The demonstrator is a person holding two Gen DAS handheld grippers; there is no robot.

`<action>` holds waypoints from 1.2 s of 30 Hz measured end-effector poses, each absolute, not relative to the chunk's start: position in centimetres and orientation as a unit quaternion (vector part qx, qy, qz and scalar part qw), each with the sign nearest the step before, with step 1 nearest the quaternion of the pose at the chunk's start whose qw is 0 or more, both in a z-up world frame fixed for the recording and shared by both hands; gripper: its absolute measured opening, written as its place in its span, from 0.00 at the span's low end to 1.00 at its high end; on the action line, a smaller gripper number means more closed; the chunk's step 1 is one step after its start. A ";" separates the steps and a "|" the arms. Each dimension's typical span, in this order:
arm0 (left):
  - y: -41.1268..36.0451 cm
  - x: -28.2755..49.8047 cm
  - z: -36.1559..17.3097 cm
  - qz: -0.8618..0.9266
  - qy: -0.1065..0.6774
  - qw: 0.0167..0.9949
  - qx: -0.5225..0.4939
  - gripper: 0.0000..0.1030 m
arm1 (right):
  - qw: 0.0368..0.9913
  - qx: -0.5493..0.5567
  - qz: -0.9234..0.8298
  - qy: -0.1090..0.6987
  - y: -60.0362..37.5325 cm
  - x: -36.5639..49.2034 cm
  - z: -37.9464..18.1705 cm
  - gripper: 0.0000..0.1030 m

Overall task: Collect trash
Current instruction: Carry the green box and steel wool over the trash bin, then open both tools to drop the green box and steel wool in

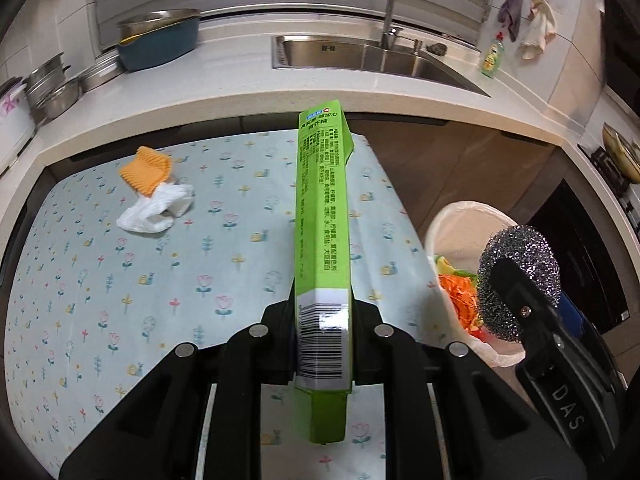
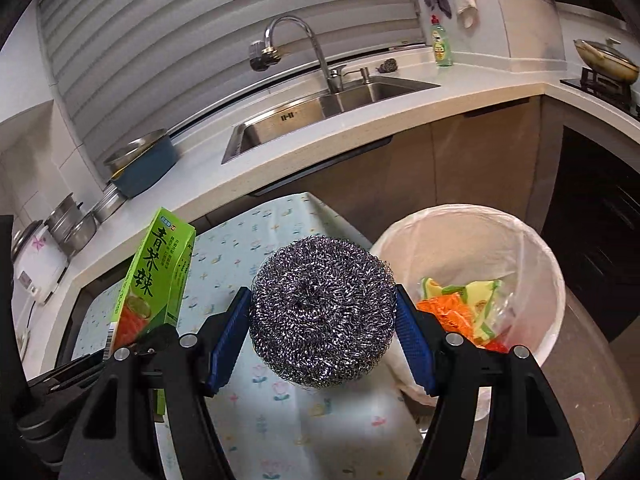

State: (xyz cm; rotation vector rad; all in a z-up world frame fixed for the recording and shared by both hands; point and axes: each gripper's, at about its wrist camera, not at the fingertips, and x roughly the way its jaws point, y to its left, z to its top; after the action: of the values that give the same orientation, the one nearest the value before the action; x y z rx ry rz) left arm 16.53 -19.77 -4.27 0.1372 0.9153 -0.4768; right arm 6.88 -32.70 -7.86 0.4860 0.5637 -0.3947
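Observation:
My left gripper [image 1: 323, 312] is shut on a long green box [image 1: 322, 216] held edge-up above the flowered table [image 1: 120, 280]; the box also shows in the right wrist view [image 2: 154, 280]. My right gripper [image 2: 322, 320] is shut on a steel wool scrubber [image 2: 322, 312], held over the table's right edge beside the white lined trash bin [image 2: 532, 264]. The scrubber [image 1: 518, 280] also shows in the left wrist view, over the bin [image 1: 452, 220]. The bin holds orange and yellow-green trash [image 2: 460, 304]. An orange and white crumpled cloth [image 1: 154, 188] lies on the table at the far left.
A kitchen counter [image 1: 224, 92] with a sink [image 1: 360, 56] and faucet runs behind the table. Steel pots [image 1: 56, 88] and a blue basin [image 1: 160, 40] stand at its left. A green soap bottle [image 1: 492, 54] stands right of the sink. A stove with a pan [image 2: 606, 64] is at far right.

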 end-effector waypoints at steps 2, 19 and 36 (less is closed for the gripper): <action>-21.6 15.7 -4.4 -0.244 0.437 0.862 0.075 0.17 | 0.909 0.239 -0.205 0.273 -34.3 5.8 -8.1 0.65; -32.0 12.5 -6.4 -0.344 0.436 0.823 0.116 0.19 | 0.875 0.278 -0.291 0.268 -43.4 0.1 -10.7 0.65; -29.0 15.1 -5.7 -0.307 0.425 0.847 0.080 0.33 | 0.879 0.270 -0.286 0.270 -43.5 1.7 -10.6 0.69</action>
State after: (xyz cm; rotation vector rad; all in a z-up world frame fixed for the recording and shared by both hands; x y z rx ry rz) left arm 15.08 -29.01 -5.66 0.1692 0.8967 -0.6479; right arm 1.72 -43.46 -10.64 0.5629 0.5638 -0.5957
